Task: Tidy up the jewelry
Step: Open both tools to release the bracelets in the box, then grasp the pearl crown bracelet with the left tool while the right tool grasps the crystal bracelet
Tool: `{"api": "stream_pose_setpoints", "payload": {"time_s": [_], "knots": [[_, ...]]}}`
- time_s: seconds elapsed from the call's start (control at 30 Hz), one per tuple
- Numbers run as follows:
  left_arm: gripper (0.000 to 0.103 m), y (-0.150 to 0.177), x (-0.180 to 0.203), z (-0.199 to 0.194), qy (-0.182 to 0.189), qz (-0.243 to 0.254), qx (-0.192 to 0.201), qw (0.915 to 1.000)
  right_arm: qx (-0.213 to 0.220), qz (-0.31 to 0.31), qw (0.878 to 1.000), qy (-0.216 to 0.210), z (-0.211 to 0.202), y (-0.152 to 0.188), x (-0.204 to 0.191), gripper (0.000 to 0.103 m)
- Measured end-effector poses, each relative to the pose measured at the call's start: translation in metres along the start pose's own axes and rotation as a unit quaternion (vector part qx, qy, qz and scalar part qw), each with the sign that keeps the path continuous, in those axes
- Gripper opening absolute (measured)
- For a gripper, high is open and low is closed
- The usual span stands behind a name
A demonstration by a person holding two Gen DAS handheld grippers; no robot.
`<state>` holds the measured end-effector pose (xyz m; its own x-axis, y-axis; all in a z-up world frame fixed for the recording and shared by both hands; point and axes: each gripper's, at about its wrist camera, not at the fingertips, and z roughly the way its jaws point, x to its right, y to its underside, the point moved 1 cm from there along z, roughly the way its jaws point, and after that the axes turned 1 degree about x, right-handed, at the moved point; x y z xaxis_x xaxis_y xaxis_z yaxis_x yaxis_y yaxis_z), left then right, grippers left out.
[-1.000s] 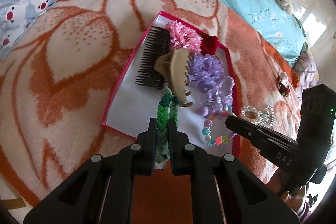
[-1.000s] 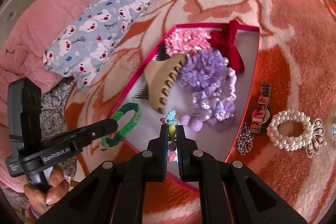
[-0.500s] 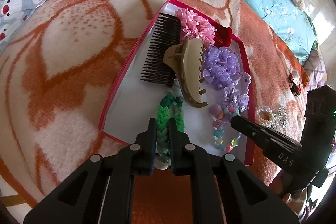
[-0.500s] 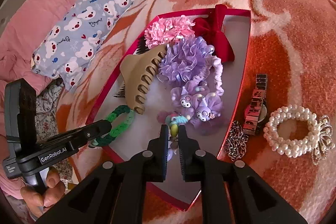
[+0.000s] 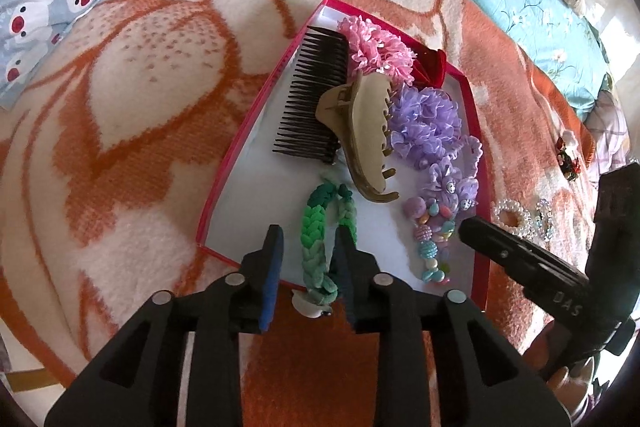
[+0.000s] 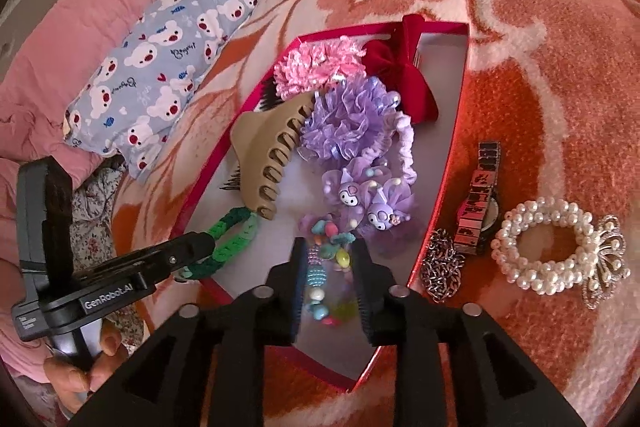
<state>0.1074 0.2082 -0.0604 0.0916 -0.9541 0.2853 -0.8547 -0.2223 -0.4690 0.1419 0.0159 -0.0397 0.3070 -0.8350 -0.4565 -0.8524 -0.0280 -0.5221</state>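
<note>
Jewelry box [image 5: 224, 183] with a red rim, on the orange blanket [image 5: 132, 115], both grippers over its near edge
In the left wrist view the left gripper [image 5: 308, 255] stands at lower centre, its jaws just opened and parted around the green braided bracelet [image 5: 314, 247], whose near end hangs over the rim; in the right wrist view the right gripper [image 6: 328, 267] likewise has just opened, the beaded bracelet [image 6: 326, 263] loose between its jaws inside the box; pearl bracelet [image 6: 544, 247] lies at right on the blanket
</note>
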Motion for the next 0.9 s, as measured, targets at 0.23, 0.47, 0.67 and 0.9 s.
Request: {"api": "stream_pose_setpoints", "payload": {"time_s": [0.23, 0.47, 0.67, 0.9], "knots": [[0.049, 0.000, 0.009, -0.017, 0.004, 0.005, 0.018, 0.9998, 0.031, 0.010, 0.999, -0.008, -0.034, -0.002, 0.006, 0.034], [0.049, 0.003, 0.030, -0.028, 0.018, 0.026, 0.027, 0.9991, 0.070, 0.037, 0.997, 0.022, -0.080, 0.000, 0.040, 0.038], [0.049, 0.006, 0.054, -0.030, 0.033, 0.046, 0.025, 0.9981, 0.096, 0.078, 0.991, 0.056, -0.114, 0.007, 0.082, 0.038], [0.049, 0.017, 0.091, -0.030, 0.055, 0.083, 0.016, 0.9949, 0.111, 0.108, 0.984, 0.083, -0.140, 0.020, 0.119, 0.040]]}}
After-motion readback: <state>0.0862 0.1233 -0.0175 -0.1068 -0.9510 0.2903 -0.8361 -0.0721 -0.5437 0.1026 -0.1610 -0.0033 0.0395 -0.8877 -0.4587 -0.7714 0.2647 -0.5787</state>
